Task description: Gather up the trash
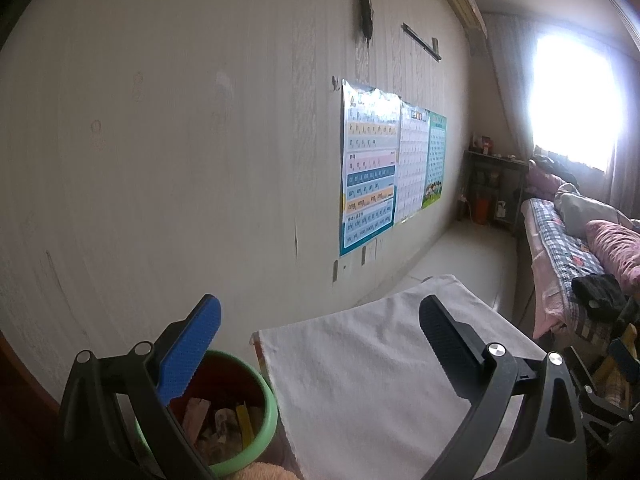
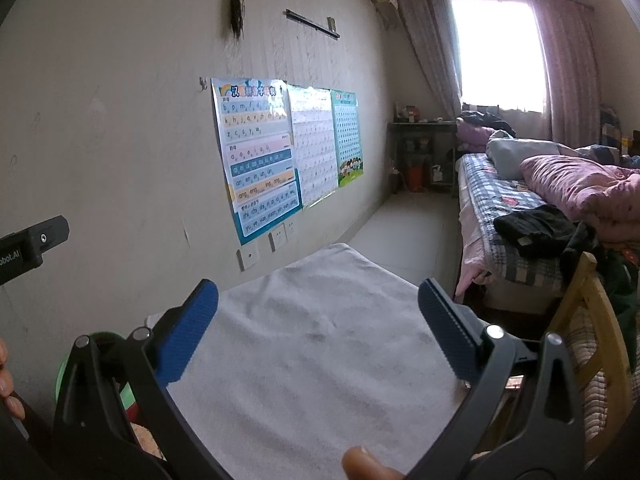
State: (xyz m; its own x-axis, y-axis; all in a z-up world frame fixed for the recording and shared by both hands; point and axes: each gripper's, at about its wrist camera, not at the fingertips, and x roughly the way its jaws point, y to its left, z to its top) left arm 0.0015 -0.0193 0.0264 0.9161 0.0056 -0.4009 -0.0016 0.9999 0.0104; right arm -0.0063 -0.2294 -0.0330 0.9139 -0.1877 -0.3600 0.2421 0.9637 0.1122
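Observation:
A green-rimmed bin [image 1: 224, 412] stands at the left of a table covered by a white cloth [image 1: 360, 360]. It holds scraps of trash [image 1: 224, 424], among them brown pieces and a yellow strip. My left gripper [image 1: 320, 344] is open and empty, its blue finger over the bin and its black finger over the cloth. My right gripper [image 2: 318, 328] is open and empty above the white cloth [image 2: 320, 352]. The bin's green rim [image 2: 64, 364] shows behind its left finger. The left gripper's body [image 2: 28, 244] shows at the far left.
A wall with posters [image 2: 256, 156] runs along the left. A bed [image 2: 520, 208] with pink bedding and dark clothes lies at the right. A wooden chair back [image 2: 588, 320] stands by the table's right side. A bright window [image 2: 500, 48] is at the far end.

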